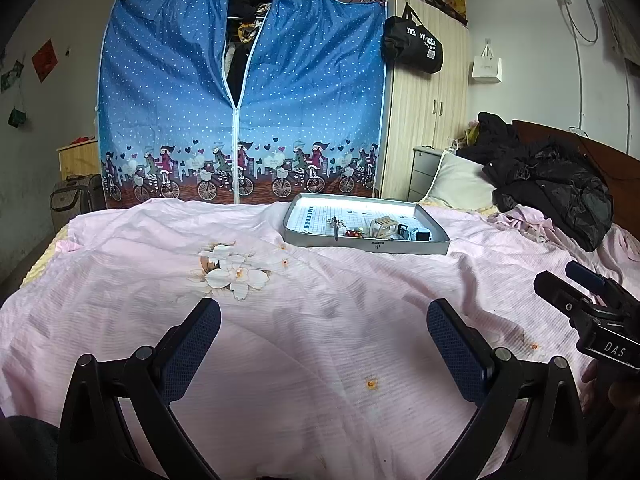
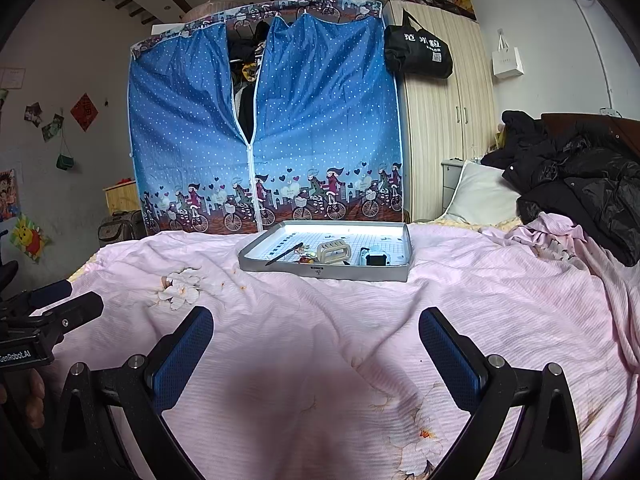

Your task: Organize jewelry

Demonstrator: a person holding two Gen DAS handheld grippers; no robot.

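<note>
A shallow grey tray lies on the pink bedspread, far ahead of both grippers. In it are a dark hair stick, a beige open-frame clip, a small black box and tiny red pieces. My left gripper hovers low over the bedspread, open and empty. My right gripper is also open and empty, level with it. Each shows at the edge of the other's view: the right gripper, the left gripper.
Black jackets and a white pillow pile up at the bed's right. Behind the bed stand a blue fabric wardrobe, a wooden wardrobe and a grey nightstand. A suitcase sits on the floor at left.
</note>
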